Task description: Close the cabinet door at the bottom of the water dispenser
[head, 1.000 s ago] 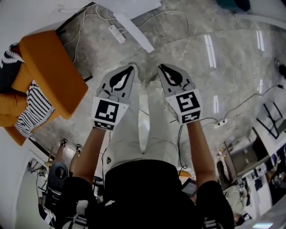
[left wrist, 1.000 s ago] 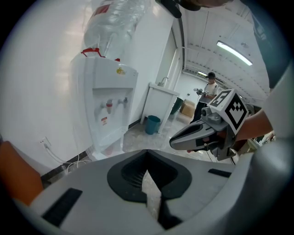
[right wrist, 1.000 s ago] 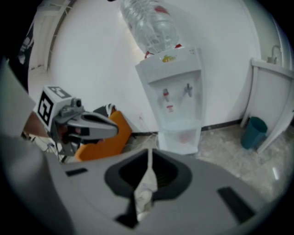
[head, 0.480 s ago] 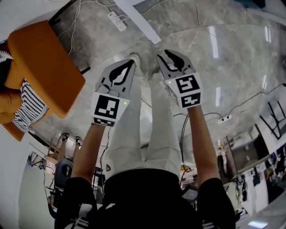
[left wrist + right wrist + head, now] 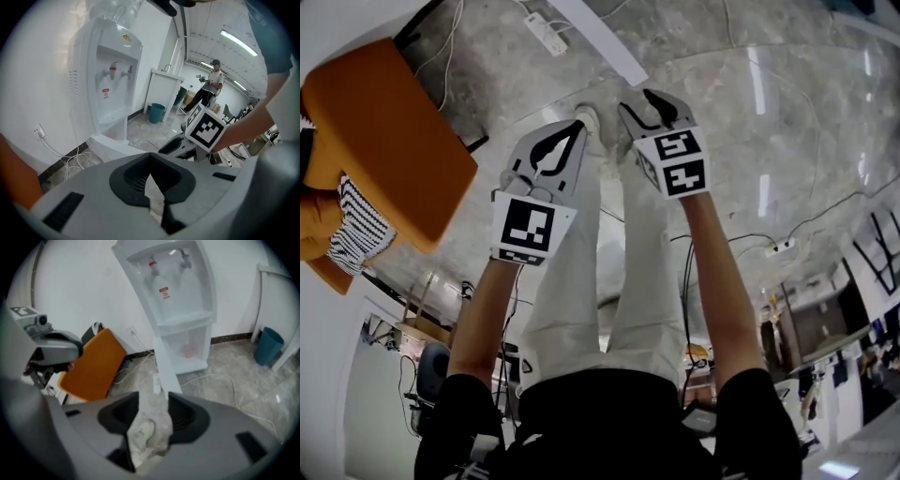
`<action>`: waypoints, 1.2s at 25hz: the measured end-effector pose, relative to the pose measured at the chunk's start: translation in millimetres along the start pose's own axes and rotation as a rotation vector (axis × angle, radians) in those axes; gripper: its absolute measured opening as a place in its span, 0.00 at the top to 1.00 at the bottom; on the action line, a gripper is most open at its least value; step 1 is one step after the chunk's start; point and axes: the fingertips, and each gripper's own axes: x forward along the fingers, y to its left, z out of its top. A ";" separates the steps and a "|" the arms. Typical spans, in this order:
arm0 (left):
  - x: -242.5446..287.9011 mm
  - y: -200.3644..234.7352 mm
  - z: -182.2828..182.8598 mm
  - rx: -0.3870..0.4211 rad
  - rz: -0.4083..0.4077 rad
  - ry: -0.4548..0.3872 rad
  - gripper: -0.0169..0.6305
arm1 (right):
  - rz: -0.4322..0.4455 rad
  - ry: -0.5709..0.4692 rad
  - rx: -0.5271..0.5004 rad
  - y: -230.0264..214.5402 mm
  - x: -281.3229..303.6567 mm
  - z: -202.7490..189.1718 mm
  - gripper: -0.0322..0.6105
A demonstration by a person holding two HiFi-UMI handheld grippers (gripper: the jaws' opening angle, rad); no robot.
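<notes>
The white water dispenser (image 5: 178, 287) stands against the wall, and its bottom cabinet (image 5: 190, 350) is open. The white cabinet door (image 5: 164, 364) is swung out towards me and shows edge-on; it appears as a white slab (image 5: 600, 42) in the head view. My right gripper (image 5: 639, 105) is held low over the floor short of the door. Its jaws have just been opening and stand open, with only floor and a shoe showing between them. My left gripper (image 5: 577, 127) hangs beside it, shut and empty, apart from the door.
An orange seat (image 5: 384, 141) stands at the left, with a white power strip (image 5: 546, 33) and cables on the marble floor beside the door. A teal bin (image 5: 269, 345) sits right of the dispenser. A person (image 5: 211, 86) stands far off in the room.
Both grippers have sunk towards the floor and nearer the door. The right gripper's jaws have gone from shut to open. The left gripper's jaws look the same.
</notes>
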 end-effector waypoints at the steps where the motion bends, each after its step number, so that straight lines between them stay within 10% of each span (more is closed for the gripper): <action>1: 2.6 1.7 -2.8 0.011 0.004 0.003 0.96 | -0.002 0.005 0.007 -1.8 6.5 -2.4 0.64; 30: 38.9 15.7 -21.9 0.028 -0.047 0.037 0.96 | -0.154 -0.016 0.083 -38.9 41.0 -5.3 0.64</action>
